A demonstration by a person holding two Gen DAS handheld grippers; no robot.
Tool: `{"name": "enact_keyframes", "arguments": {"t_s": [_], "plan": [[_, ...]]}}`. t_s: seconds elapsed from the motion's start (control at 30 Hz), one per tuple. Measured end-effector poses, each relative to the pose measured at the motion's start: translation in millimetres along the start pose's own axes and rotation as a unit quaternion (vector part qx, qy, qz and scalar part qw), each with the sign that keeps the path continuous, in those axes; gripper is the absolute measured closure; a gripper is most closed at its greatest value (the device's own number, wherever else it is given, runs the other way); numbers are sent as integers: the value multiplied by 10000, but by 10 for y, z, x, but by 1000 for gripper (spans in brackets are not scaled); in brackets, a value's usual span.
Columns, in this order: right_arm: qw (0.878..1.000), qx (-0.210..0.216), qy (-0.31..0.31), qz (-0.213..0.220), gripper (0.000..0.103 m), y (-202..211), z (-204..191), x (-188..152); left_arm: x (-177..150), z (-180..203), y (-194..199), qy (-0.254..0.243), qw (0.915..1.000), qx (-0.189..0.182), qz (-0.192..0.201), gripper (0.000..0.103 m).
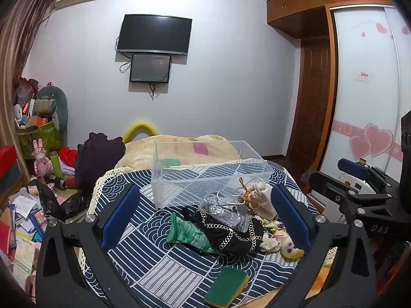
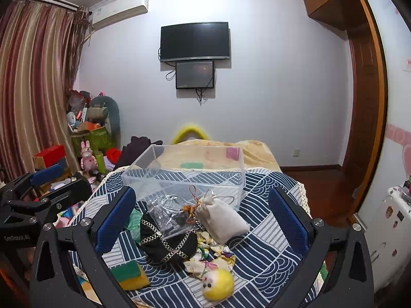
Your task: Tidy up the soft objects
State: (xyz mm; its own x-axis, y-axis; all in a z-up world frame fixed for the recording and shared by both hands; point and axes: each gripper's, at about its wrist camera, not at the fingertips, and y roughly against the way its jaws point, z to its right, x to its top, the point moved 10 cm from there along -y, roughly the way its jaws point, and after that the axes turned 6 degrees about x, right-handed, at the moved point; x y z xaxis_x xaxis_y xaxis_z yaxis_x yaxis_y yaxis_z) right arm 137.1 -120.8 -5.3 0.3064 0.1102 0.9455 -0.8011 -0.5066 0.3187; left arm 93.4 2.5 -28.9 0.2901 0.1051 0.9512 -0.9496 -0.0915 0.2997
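Observation:
A clear plastic box [image 1: 179, 179] [image 2: 221, 179] stands empty on the patterned cloth. In front of it lies a pile: a green cloth [image 1: 185, 233], a black pouch with gold chain [image 1: 231, 236] [image 2: 167, 243], a clear bag of silver fabric [image 1: 226, 211] [image 2: 169, 215], a cream drawstring sachet [image 1: 264, 200] [image 2: 221, 218], and a yellow-headed doll [image 1: 290, 250] [image 2: 218, 283]. A green-yellow sponge [image 1: 227, 286] [image 2: 129, 274] lies nearest. My left gripper [image 1: 204, 213] is open above the pile. My right gripper [image 2: 203, 218] is open, also above it.
The blue-white patterned cloth [image 1: 159, 269] [image 2: 269, 251] covers a small surface with a beige blanket [image 1: 143, 151] behind. Clutter and toys fill the floor at left [image 1: 38, 159]. A wardrobe [image 1: 364, 89] stands at right. Each gripper shows in the other's view [image 1: 364, 179] [image 2: 38, 192].

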Motion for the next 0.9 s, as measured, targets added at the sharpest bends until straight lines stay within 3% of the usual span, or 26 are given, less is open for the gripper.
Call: {"name": "enact_keyframes", "arguments": {"t_s": [0.67, 0.9], "plan": [[9993, 352, -92, -68, 0, -13, -86, -40, -19, -15, -12, 96, 9998, -156, -107, 0], [9995, 124, -218, -207, 0, -55, 4, -215, -193, 22, -73, 120, 9994, -204, -265, 0]]}}
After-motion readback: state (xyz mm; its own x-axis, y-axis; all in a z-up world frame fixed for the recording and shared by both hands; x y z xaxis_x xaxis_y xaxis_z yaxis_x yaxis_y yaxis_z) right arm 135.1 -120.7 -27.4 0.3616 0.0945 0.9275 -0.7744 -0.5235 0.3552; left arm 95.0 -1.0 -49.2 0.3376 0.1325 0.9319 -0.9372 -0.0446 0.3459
